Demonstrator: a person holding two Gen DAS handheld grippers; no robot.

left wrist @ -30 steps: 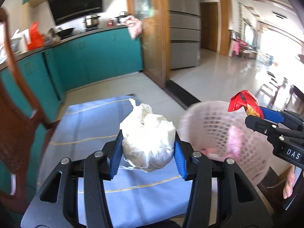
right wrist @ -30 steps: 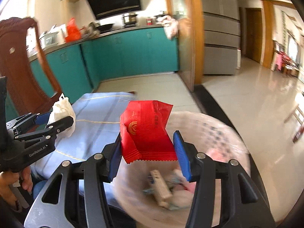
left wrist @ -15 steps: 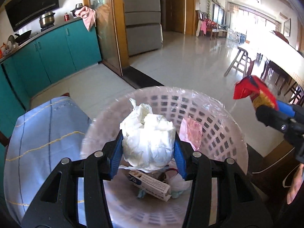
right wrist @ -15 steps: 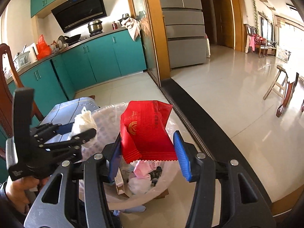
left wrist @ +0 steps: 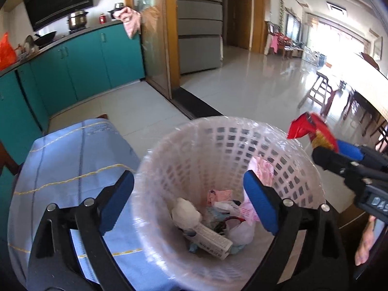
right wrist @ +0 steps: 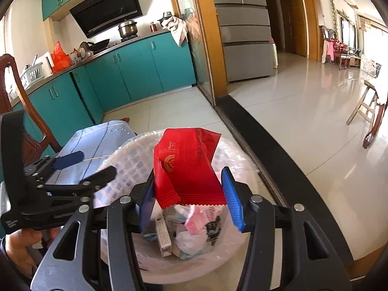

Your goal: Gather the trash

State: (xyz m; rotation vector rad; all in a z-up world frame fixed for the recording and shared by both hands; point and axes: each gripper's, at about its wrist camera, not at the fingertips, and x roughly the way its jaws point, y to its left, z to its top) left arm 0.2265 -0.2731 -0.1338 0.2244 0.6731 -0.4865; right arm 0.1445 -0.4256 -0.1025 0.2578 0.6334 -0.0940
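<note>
The left gripper (left wrist: 188,200) has just opened, dropping its paper wad (left wrist: 186,211) into the basket (left wrist: 225,133); the right gripper (right wrist: 188,196) still pinches the red wrapper (right wrist: 188,162).

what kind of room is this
Most likely a home kitchen that opens onto a living and dining area: teal cabinets, a range hood above a pot on the counter, and a steel fridge.

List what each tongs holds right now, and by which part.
Left tongs: open, holding nothing, above the trash basket. Right tongs: shut on the red wrapper, pinched at its lower side edges.
</note>
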